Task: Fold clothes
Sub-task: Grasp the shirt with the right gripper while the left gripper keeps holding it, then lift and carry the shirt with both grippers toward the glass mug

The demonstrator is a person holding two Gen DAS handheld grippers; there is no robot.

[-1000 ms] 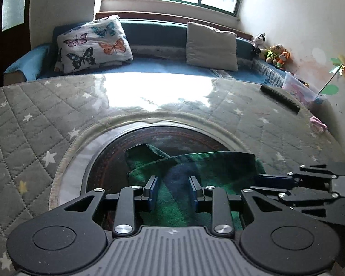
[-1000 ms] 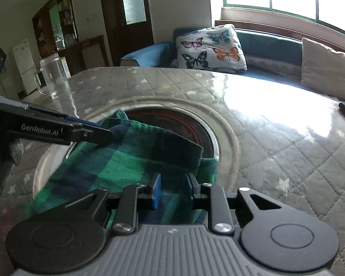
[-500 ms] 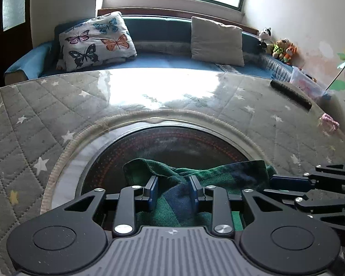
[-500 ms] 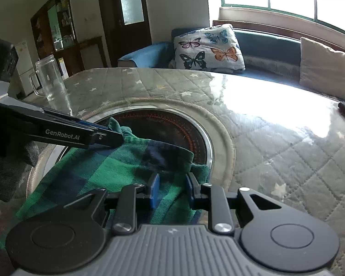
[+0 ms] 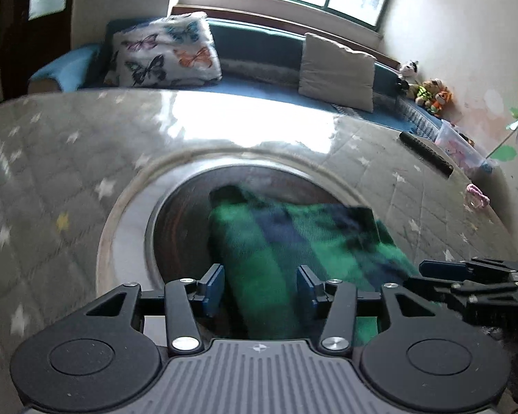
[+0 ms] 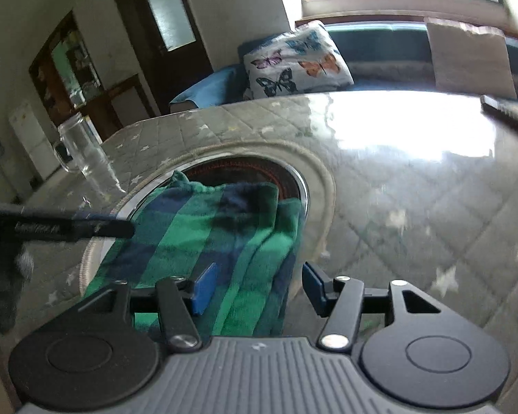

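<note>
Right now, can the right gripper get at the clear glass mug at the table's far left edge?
Probably not directly. The right gripper is open over the green plaid cloth, and the left gripper reaches across between it and the glass mug. Move the left one aside first.

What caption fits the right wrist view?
Open right gripper above folded green-and-blue plaid cloth on quilted star-print table.
</note>
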